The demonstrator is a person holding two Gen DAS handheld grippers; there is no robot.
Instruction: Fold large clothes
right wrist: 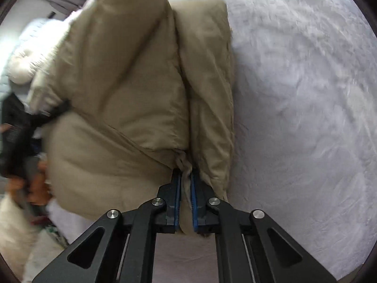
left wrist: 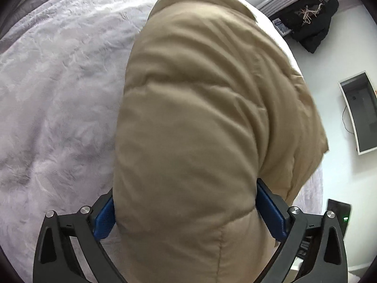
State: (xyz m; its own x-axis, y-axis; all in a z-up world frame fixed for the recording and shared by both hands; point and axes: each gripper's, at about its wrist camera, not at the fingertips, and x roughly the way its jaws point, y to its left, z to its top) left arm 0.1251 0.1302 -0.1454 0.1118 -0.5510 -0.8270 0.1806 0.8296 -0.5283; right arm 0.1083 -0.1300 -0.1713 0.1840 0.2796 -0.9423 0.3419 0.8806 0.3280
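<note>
Puffer coat, tan and quilted, lies bunched on the bed, which has a pale lilac fuzzy cover. In the left wrist view it fills the frame from 6 o'clock up to 12 o'clock, with the cover showing from 7 to 11 o'clock.

Left claw: jaws spread as wide as they go, a thick padded fold of the coat sitting between the blue pads. The fabric bulges right up against both pads; can't tell whether they actually press on it.

Right claw: jaws pressed nearly together, pinching a thin gathered bit of the coat's edge between the pads. The coat runs from the claw up toward 11 o'clock in that view, folded in two long lobes with a seam between. Bed cover takes up the 1 to 5 o'clock side.

Off the bed: dark bag on the floor at 1 o'clock in the left view, white-framed box at 3 o'clock. The 9 o'clock edge of the right view is motion-blurred; dark and orange shapes there, can't identify them.
</note>
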